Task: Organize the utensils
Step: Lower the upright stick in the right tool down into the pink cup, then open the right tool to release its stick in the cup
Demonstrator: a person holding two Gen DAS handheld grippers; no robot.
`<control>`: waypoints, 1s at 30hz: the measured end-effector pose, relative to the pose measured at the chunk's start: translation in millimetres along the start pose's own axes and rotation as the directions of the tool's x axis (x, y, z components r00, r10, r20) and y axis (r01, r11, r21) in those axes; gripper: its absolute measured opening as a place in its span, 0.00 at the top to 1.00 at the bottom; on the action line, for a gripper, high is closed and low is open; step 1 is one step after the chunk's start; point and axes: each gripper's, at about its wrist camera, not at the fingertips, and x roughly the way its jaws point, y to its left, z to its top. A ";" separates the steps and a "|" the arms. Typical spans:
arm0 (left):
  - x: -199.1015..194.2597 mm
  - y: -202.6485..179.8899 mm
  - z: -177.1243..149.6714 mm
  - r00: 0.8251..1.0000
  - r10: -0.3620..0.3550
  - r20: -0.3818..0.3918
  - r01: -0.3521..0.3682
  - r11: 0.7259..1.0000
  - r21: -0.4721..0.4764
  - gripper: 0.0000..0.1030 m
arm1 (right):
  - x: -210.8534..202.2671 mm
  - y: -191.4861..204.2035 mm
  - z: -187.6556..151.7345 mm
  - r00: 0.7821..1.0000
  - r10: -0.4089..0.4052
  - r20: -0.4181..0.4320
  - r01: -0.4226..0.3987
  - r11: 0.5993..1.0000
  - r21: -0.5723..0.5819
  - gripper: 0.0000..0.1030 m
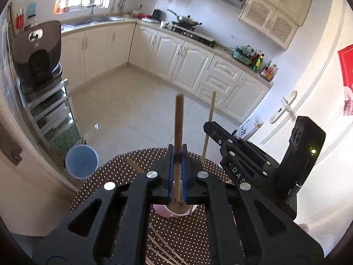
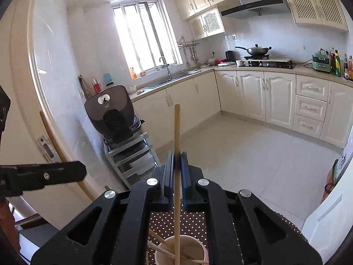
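Note:
My left gripper [image 1: 177, 154] is shut on a thick brown wooden stick [image 1: 178, 119] that stands upright, its lower end in a pink and white cup [image 1: 176, 212] on the dotted table [image 1: 123, 167]. My right gripper [image 2: 177, 161] is shut on a pale wooden chopstick [image 2: 177, 130], also upright, its lower end inside the same cup [image 2: 194, 247], which holds other sticks [image 2: 158, 240]. In the left wrist view the right gripper [image 1: 220, 132] sits to the right, with its chopstick [image 1: 209, 123] beside it.
Several thin sticks [image 1: 161, 249] lie on the brown polka-dot table. A blue bucket [image 1: 82, 161] stands on the floor beyond the table edge. A metal rack [image 2: 132, 154] with a dark cooker [image 2: 112, 112] stands at the left. Kitchen cabinets [image 2: 264, 97] line the back.

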 end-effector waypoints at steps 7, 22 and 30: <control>18.2 -0.1 -19.1 0.999 0.019 -0.047 -0.019 1.000 -0.001 0.94 | -3.4 -1.8 0.4 1.000 0.001 0.020 -0.001 1.000 0.006 0.95; 27.3 -0.3 -38.2 0.994 0.035 -0.106 -0.036 0.999 -0.008 0.94 | -9.2 -0.1 -18.5 0.999 -0.010 -0.040 0.011 1.000 0.007 0.95; 21.0 -0.4 -44.9 0.991 0.047 -0.128 -0.050 0.999 -0.020 0.92 | -20.3 3.8 -39.4 0.993 -0.015 -0.120 0.020 0.999 0.034 0.93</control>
